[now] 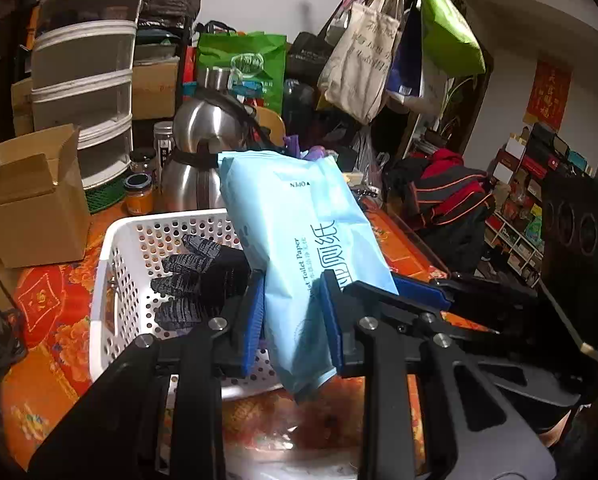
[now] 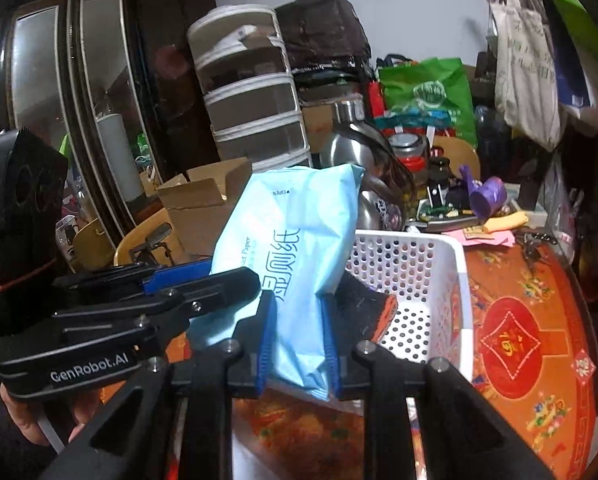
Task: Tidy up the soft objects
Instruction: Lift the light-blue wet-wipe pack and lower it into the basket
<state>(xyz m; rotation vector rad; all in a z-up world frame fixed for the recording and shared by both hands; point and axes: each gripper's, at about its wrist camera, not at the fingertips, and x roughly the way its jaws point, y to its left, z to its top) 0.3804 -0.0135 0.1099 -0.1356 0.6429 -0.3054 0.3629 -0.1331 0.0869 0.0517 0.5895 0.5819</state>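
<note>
Both grippers, left [image 1: 295,312] and right [image 2: 299,340], clamp one light-blue wet-tissue pack [image 1: 299,232], held above the near edge of a white perforated basket [image 1: 115,240] containing a black glove [image 1: 203,276]. Orange-red patterned tablecloth [image 2: 519,340]; cluttered room behind, hanging tote bags [image 1: 363,60].

The light-blue wipes pack [image 1: 299,248] hides the white basket's [image 1: 115,248] far corner at two o'clock and part of the black glove [image 1: 195,276] inside it. In the right wrist view only a glove cuff [image 2: 367,304] shows beside the pack. Small print on the pack is unreadable. The hand [image 2: 27,420] at eight o'clock is cut off by the edge.
</note>
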